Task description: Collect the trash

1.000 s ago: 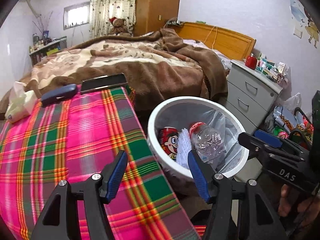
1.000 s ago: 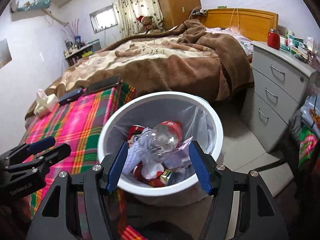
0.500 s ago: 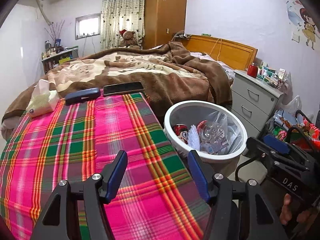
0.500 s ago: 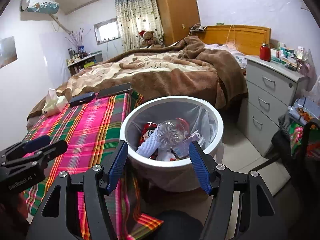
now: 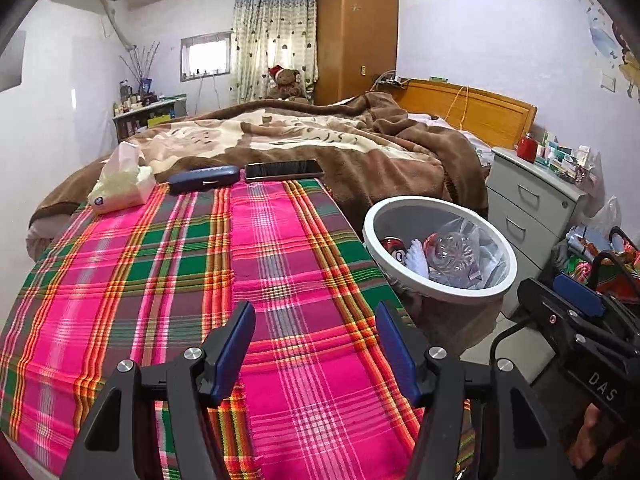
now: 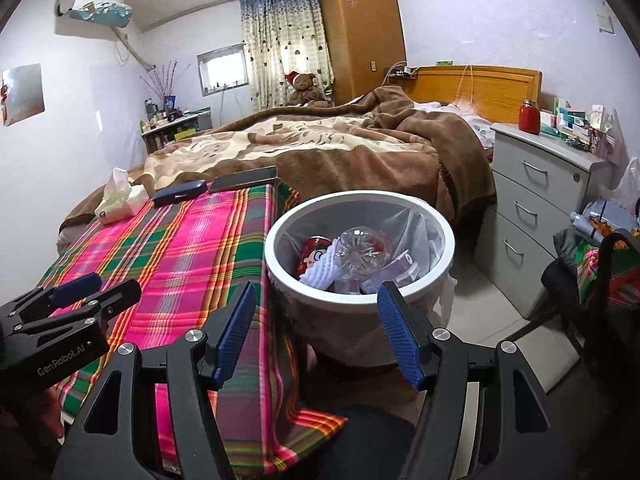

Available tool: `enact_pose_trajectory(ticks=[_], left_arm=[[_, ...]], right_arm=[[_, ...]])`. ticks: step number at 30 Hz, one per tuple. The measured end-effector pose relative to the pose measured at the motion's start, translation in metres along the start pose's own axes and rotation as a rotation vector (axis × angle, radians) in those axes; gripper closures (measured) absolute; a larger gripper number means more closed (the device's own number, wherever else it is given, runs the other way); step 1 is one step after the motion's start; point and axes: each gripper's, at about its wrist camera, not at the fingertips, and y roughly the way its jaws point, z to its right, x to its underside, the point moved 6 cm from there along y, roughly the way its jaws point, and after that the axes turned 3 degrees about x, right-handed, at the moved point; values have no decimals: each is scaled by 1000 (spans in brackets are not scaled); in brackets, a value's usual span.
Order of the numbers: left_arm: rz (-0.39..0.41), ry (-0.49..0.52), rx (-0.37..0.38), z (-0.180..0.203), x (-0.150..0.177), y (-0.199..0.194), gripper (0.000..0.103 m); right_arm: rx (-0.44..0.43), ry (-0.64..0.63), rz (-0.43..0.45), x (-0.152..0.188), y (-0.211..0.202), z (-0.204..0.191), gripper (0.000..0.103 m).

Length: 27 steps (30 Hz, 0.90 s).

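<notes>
From my left wrist cam, my left gripper (image 5: 316,344) hung wide open and empty over the plaid desk (image 5: 168,272). The trash bin (image 5: 472,290) sat just off the desk's right edge, already holding a clear plastic bottle (image 5: 452,254), a red can (image 5: 394,247) and something white and ribbed. I'd guess all of it was light. The bottle looked thin, slick and crushable, so the neck would be the place to pinch it; the can would dent, so go gently around its body. Nothing trash-like was left on the desk, just a tissue pack (image 5: 120,188), a blue case (image 5: 204,178) and a phone (image 5: 284,169).

The right wrist cam had my right gripper (image 6: 316,336) equally open and empty, near the bin's rim. It looked deeper into the bin, showing a purple wrapper (image 6: 404,266) (probably a flat packet) that the left view mostly hid.
</notes>
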Motion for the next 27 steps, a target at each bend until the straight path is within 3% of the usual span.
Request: enact_pose_trajectory(ticks=[27], left_arm=[[30,21,-26,7,-1,-17,41]], right_arm=[[2,-10,-8,3,-7,-8,38]])
